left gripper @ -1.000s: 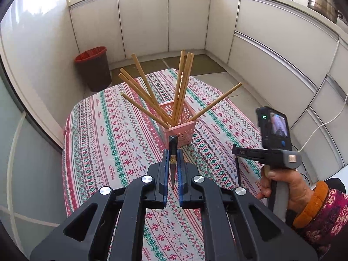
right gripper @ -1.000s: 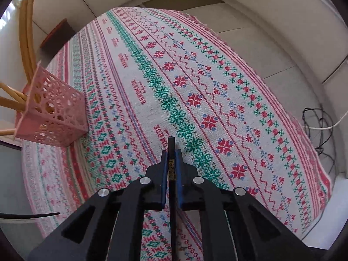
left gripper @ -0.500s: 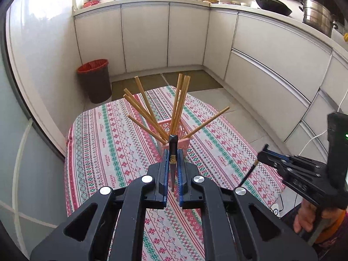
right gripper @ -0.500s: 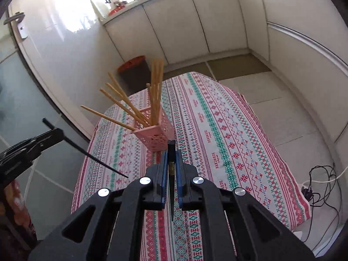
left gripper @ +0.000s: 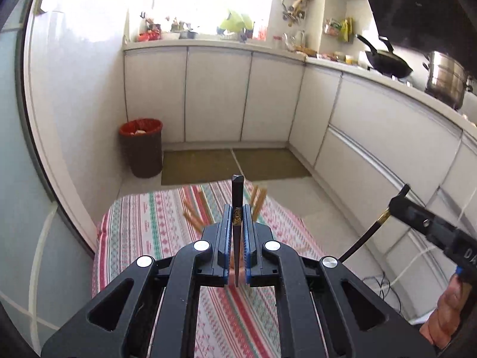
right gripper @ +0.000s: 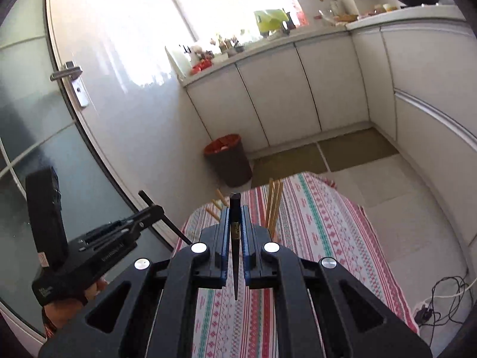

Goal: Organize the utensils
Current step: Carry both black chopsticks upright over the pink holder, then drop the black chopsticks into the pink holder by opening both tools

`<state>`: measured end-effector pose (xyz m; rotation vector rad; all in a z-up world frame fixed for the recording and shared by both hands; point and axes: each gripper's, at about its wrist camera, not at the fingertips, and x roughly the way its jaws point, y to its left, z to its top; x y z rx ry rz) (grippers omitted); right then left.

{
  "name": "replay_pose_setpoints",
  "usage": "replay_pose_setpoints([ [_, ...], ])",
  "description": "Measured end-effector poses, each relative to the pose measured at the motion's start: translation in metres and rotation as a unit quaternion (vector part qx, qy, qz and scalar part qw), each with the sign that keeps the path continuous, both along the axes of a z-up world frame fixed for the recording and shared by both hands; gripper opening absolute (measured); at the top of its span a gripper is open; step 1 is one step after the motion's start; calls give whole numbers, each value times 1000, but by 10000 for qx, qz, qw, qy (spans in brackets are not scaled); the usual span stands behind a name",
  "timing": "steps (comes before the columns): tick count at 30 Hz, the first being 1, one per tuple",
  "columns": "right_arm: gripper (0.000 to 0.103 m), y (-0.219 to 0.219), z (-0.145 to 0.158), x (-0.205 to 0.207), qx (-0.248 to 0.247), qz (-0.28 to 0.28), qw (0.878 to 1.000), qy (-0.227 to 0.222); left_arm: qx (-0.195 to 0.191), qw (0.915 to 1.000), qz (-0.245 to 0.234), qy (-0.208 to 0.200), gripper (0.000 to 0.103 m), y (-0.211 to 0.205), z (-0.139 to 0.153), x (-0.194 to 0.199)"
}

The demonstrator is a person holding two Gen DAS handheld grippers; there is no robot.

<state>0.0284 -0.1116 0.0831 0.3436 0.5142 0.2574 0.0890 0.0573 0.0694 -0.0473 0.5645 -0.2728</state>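
Note:
My left gripper (left gripper: 237, 210) is shut on a black chopstick (left gripper: 237, 191) that sticks up past the fingertips. My right gripper (right gripper: 235, 210) is shut on another black chopstick (right gripper: 234, 205). Both are held high above the table (left gripper: 149, 217) with the patterned cloth. Wooden chopsticks (left gripper: 193, 214) stand below, their pink holder hidden behind my left gripper; they also show in the right wrist view (right gripper: 274, 203). The right gripper shows from the side in the left wrist view (left gripper: 417, 217), its chopstick (left gripper: 363, 238) hanging down. The left gripper shows in the right wrist view (right gripper: 149, 211).
A red-lined bin (left gripper: 141, 146) stands on the floor by the white cabinets (left gripper: 217, 92). A wok (left gripper: 384, 59) and a steel pot (left gripper: 444, 77) sit on the counter at the right. A glass door (right gripper: 38, 113) is at the left. Cables (right gripper: 441, 298) lie on the floor.
Both grippers have risen and tilted up, each still holding its black chopstick. The table and the holder have dropped low in both views, and the kitchen counter and window have come into sight.

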Motion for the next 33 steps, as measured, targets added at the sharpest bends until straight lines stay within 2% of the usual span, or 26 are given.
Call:
replay_pose_setpoints([
  [3, 7, 4, 13, 16, -128, -156, 9993, -306, -120, 9998, 148, -25, 6, -3, 3, 24],
  [6, 7, 8, 9, 37, -298, -284, 9983, -420, -263, 9992, 283, 88, 6, -5, -9, 47],
  [13, 7, 15, -25, 78, -537, -308, 9979, -185, -349, 9954, 357, 824, 7, -6, -73, 87],
  [15, 7, 18, -34, 86, -556, -295, 9980, -102, -372, 9935, 330, 1022, 15, -5, -84, 91],
  [16, 7, 19, -37, 88, -558, -288, 9980, -89, -454, 9928, 321, 1061, 25, -1, -85, 90],
  [17, 7, 21, -39, 91, -571, -274, 9980, -85, -528, 9928, 343, 1023, 30, 3, -84, 88],
  [24, 7, 39, -46, 96, -835, -253, 9961, -144, -860, 9920, 863, 327, 40, 38, -42, 63],
  [27, 7, 46, -48, 97, -937, -272, 9951, -147, -970, 9905, 940, 260, 50, 48, -33, 60],
  [33, 7, 54, -59, 101, -1137, -326, 9928, -192, -920, 9903, 991, 305, 50, 51, -37, 62],
])
